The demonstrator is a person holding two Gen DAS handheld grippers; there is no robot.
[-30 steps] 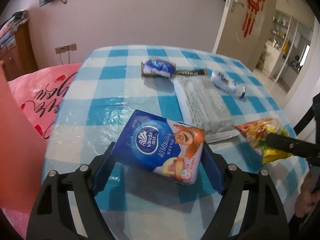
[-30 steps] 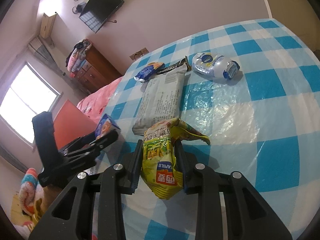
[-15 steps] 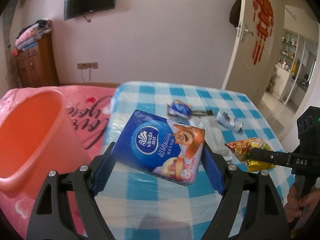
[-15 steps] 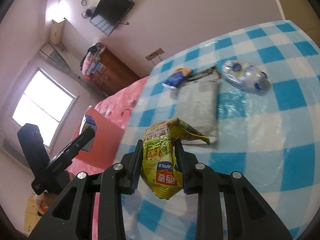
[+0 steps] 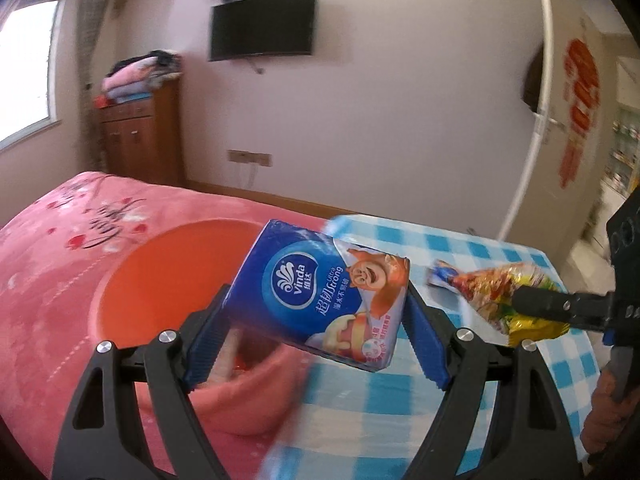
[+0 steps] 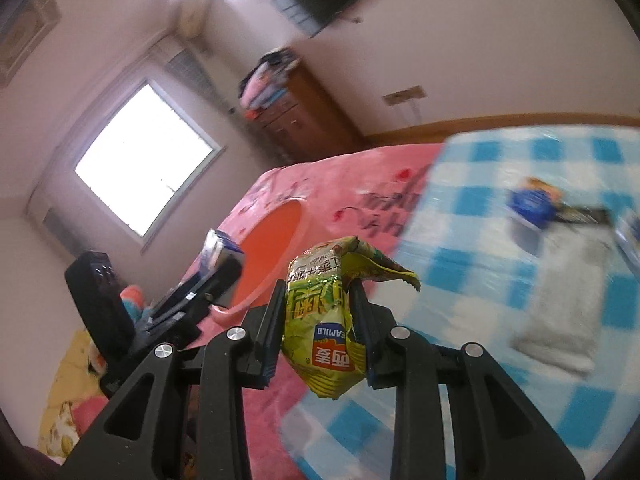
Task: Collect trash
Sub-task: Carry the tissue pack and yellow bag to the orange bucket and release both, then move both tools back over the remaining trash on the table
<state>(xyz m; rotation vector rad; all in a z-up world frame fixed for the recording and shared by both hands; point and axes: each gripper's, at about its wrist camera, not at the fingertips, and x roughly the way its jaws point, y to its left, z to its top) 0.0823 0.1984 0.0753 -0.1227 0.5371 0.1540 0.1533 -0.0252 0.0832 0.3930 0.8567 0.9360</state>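
The blue tissue pack [image 5: 328,292] is clamped crosswise between the blue pads of the left claw [image 5: 316,336], tilted with one end raised; the orange bin [image 5: 160,280] lies just ahead of and below that claw, on the pink bed [image 5: 60,240]; the yellow-green snack bag [image 6: 324,328] is pinched narrowly in the right claw [image 6: 318,320], its torn top flopping forward, with the bin [image 6: 272,248] farther ahead and to the left of it. The step in hand is judged to be the carry to the bin; it would be done well if each claw were brought squarely over the bin mouth before anything is let go, the tissue pack first since it is nearer, and the two claws kept apart so that neither is knocked; the grip on the limp bag should not be loosened until the bag hangs inside the rim. The bin's near wall and bottom are hidden behind the left claw and the pack, so its contents cannot be fully made out; the remaining litter on the checked tabletop [image 6: 520,280] is smeared by motion blur and is hard to identify; the hands holding the claws are largely cut off.
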